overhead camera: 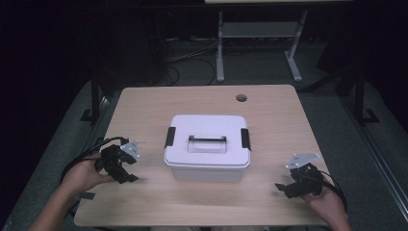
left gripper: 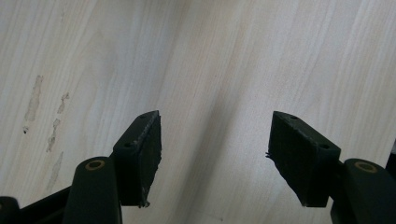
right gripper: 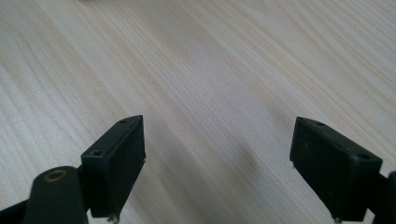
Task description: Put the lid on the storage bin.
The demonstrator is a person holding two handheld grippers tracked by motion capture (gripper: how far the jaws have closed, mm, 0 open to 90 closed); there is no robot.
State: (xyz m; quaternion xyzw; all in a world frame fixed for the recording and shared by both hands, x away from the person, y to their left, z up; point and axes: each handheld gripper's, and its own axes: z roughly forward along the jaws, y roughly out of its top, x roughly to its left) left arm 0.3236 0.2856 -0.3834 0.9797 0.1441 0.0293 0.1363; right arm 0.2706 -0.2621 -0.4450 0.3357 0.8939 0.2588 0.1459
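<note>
Fingers (left gripper: 142, 158) of the left gripper (overhead camera: 126, 169) stand well apart with only bare wood between them, and those of the right gripper (overhead camera: 285, 188) are spread just as wide over empty bench (overhead camera: 144, 103); neither holds anything. One white lidded box (overhead camera: 207, 148) sits at the middle of the bench, between the two grippers, inward from each: to the right of the left one, to the left of the right one. Its long axis runs across the bench from side to side, so one black latch (overhead camera: 170, 137) faces the left gripper and a second latch (overhead camera: 245, 138) faces the right. The left gripper looks nearer to the box, though the angle makes that hard to judge. Count: one box, two latches, one recessed handle (overhead camera: 207, 139) on the lid, two grippers.
</note>
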